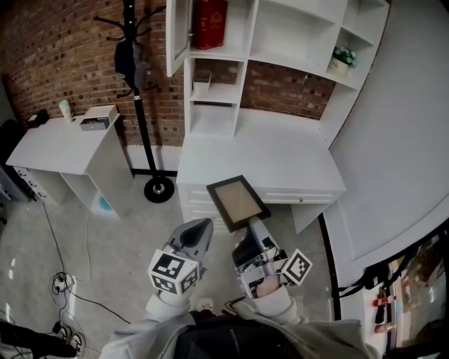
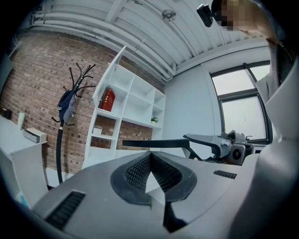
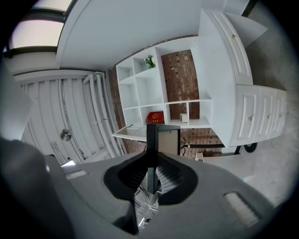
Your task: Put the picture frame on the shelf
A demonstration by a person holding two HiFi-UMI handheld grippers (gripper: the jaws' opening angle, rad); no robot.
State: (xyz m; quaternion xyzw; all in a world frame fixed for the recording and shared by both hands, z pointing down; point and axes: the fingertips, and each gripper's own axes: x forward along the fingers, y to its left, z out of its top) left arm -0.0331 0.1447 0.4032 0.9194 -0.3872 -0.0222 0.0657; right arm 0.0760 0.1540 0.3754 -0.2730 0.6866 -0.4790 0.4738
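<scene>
The picture frame (image 1: pixel 237 202), dark-rimmed with a brownish panel, hangs in the air in front of the white desk (image 1: pixel 280 165). My right gripper (image 1: pixel 254 226) is shut on the frame's near edge; in the right gripper view the frame's dark edge (image 3: pixel 152 140) stands upright between the pads (image 3: pixel 168 177). The white shelf unit (image 1: pixel 280 42) rises behind the desk, several compartments bare. My left gripper (image 1: pixel 201 230) hovers just left of the frame, shut and holding nothing. In the left gripper view the frame (image 2: pixel 154 143) shows edge-on, with the right gripper (image 2: pixel 224 144) behind it.
A red object (image 1: pixel 209 21) fills one upper shelf compartment and a small potted plant (image 1: pixel 342 59) sits at the upper right. A black coat stand (image 1: pixel 140 105) stands left of the desk. A low white side table (image 1: pixel 63 147) is further left, with cables (image 1: pixel 63 284) on the floor.
</scene>
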